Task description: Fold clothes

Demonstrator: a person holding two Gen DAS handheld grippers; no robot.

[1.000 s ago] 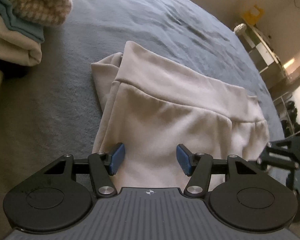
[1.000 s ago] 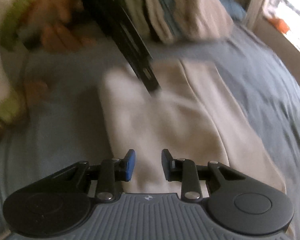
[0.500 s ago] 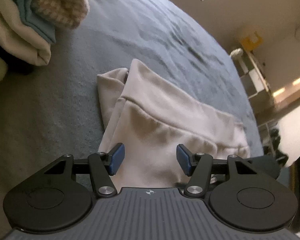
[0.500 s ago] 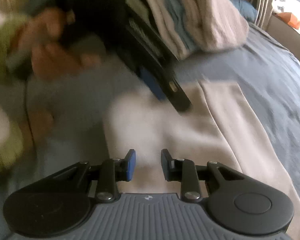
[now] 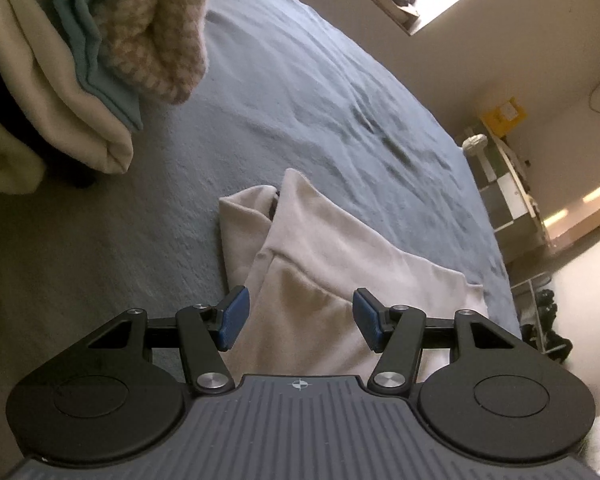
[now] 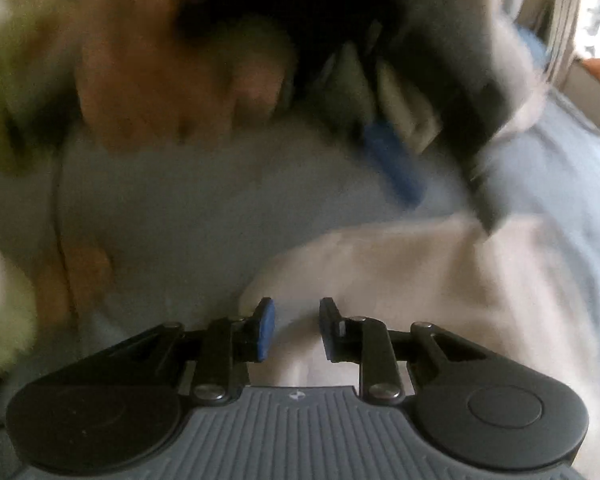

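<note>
One beige garment [image 5: 340, 264] lies on the blue bed [image 5: 300, 92], its long axis running from the near edge away toward the far right, waistband end pointing to the upper left. Left of the garment, at the bed's far corner, sits a pile of clothes [image 5: 80, 52]. The left gripper [image 5: 301, 317] hangs over the garment's near part, jaws wide apart, holding nothing. In the blurred right wrist view, the right gripper [image 6: 296, 328] is over the garment [image 6: 440, 280], jaws partly apart, gripping nothing. No writing is legible.
</note>
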